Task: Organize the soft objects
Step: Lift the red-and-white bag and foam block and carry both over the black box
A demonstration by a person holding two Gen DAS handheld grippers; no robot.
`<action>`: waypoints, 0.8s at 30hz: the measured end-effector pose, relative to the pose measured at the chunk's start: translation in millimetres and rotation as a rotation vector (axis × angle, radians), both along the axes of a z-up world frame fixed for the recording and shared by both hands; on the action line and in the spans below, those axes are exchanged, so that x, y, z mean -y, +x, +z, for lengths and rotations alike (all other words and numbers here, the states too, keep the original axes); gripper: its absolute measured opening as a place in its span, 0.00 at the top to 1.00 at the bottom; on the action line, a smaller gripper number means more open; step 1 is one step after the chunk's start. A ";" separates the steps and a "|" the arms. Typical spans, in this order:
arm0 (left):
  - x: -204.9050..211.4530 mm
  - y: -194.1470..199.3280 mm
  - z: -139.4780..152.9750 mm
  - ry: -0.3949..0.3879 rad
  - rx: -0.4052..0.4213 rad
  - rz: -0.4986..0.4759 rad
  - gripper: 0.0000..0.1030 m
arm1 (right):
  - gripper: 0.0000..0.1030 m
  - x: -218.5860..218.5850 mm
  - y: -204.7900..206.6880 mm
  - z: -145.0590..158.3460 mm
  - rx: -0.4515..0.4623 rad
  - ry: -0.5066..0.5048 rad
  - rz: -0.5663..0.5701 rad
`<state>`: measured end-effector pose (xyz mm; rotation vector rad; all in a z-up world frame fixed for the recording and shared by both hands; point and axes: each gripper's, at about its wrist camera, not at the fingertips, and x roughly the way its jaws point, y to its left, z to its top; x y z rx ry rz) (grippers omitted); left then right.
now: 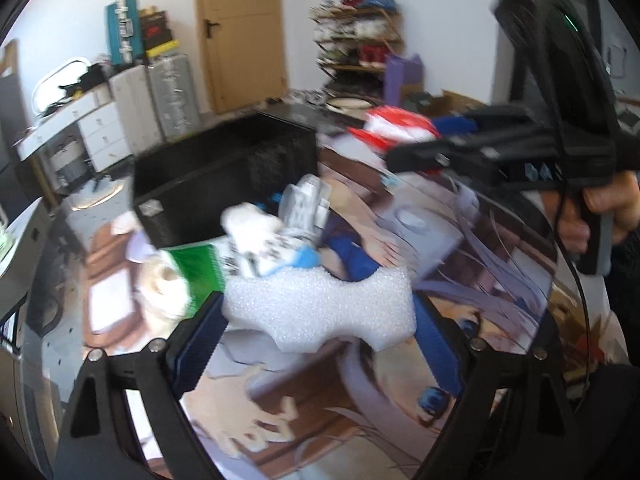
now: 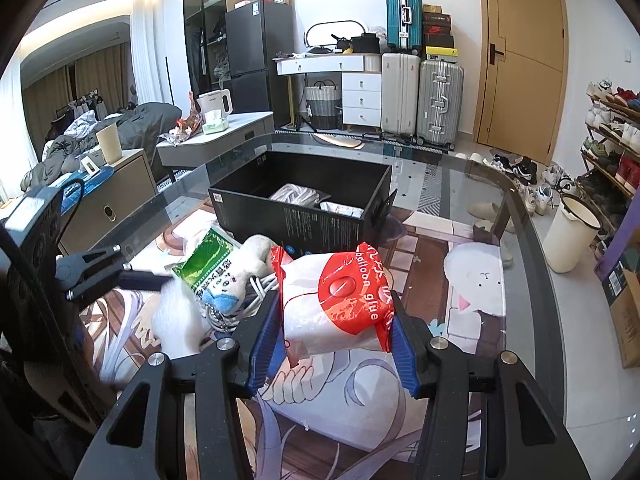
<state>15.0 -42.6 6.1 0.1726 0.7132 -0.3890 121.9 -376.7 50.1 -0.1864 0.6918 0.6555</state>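
My left gripper is shut on a white foam piece and holds it above the printed table mat. My right gripper is shut on a red-and-white balloon glue bag, which also shows in the left wrist view. A black box stands behind on the table and holds two wrapped bundles. In front of it lie a green packet, a white plush toy and a coiled cable. The left gripper with the foam shows at the left of the right wrist view.
The glass table carries a printed anime mat. Suitcases, a white dresser, a shoe rack, a white bin and a low cabinet surround the table.
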 end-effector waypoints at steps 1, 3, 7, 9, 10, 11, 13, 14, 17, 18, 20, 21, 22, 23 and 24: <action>-4.2 1.0 4.1 -0.007 0.013 0.018 0.13 | 0.50 0.8 -0.2 1.1 0.003 0.004 0.001; -15.0 4.1 13.3 -0.017 0.051 0.070 0.13 | 0.50 1.1 -0.8 3.9 0.011 0.010 0.003; -36.9 6.3 30.1 -0.039 0.150 0.182 0.13 | 0.50 0.1 -1.6 8.7 0.023 0.025 0.012; -44.0 8.9 36.4 -0.047 0.186 0.223 0.13 | 0.50 -2.7 -1.0 10.9 0.028 0.034 0.017; -44.9 10.1 36.6 -0.048 0.195 0.237 0.13 | 0.50 -4.8 -0.7 11.5 0.031 0.032 0.023; -49.1 12.2 39.3 -0.053 0.205 0.252 0.13 | 0.50 -7.1 -0.3 12.6 0.036 0.029 0.028; -56.5 16.8 43.0 -0.063 0.219 0.280 0.13 | 0.50 -11.2 1.6 13.8 0.041 0.030 0.037; -60.4 20.0 45.0 -0.070 0.225 0.294 0.13 | 0.50 -12.9 2.4 14.5 0.043 0.032 0.040; -67.5 28.1 48.0 -0.081 0.244 0.323 0.13 | 0.50 -17.3 5.2 15.9 0.049 0.034 0.050; -68.7 30.9 48.9 -0.083 0.252 0.327 0.13 | 0.50 -19.2 6.4 16.5 0.050 0.036 0.052; -71.2 34.0 50.9 -0.081 0.265 0.336 0.13 | 0.50 -21.9 9.0 18.0 0.052 0.039 0.055; -71.9 35.4 51.8 -0.080 0.269 0.337 0.13 | 0.50 -22.4 10.4 18.9 0.054 0.042 0.056; -72.5 37.3 52.5 -0.077 0.276 0.339 0.13 | 0.50 -22.7 12.3 19.6 0.054 0.046 0.058; -73.0 39.6 52.7 -0.070 0.284 0.342 0.13 | 0.50 -23.0 14.0 20.6 0.057 0.051 0.057; -73.7 42.3 52.1 -0.066 0.286 0.344 0.13 | 0.50 -25.9 16.3 22.2 0.059 0.054 0.055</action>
